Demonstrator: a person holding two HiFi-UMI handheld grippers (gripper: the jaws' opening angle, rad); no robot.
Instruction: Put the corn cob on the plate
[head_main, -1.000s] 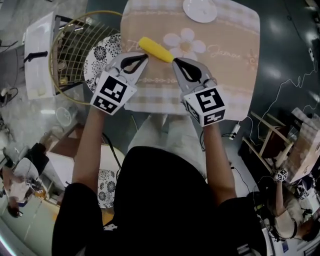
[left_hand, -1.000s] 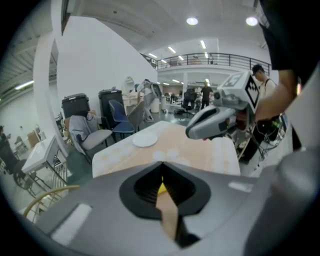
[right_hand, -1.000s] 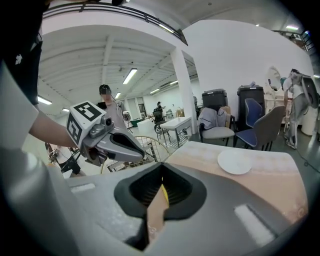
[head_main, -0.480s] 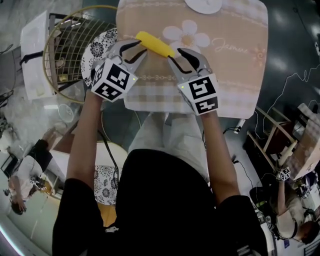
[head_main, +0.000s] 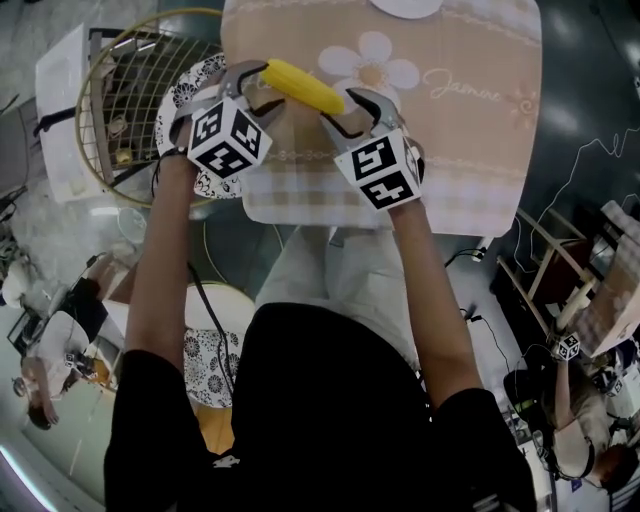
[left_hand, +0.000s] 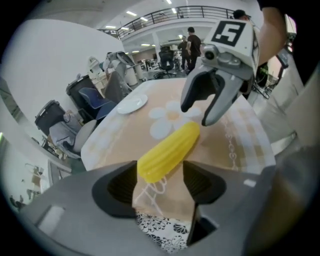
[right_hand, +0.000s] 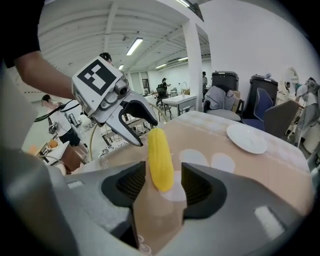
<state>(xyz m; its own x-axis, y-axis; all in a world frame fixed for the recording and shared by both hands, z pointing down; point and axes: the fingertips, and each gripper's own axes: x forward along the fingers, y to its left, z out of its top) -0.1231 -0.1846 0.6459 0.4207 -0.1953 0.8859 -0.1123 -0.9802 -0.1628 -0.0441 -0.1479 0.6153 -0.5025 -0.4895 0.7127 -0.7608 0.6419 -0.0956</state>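
A yellow corn cob (head_main: 300, 86) lies slantwise on the beige flowered tablecloth (head_main: 450, 120). My left gripper (head_main: 250, 78) is at the cob's left end and my right gripper (head_main: 345, 108) at its right end. Both sets of jaws are opening. In the left gripper view the cob (left_hand: 167, 151) has its near end between the left gripper's (left_hand: 160, 185) pads, close to one but not squeezed. In the right gripper view the cob (right_hand: 161, 157) sits between the right gripper's (right_hand: 163, 186) pads with gaps on both sides. A white plate (head_main: 405, 6) stands at the table's far edge.
A round wire basket (head_main: 120, 100) and a black-and-white patterned plate (head_main: 185, 95) lie left of the table, beside my left gripper. The table's near edge (head_main: 330, 215) runs just below both grippers. People and office chairs (left_hand: 95, 100) are in the room beyond.
Both grippers have come down to the cob and their jaws have opened. Each now straddles one end of the cob, which has stayed on the cloth.
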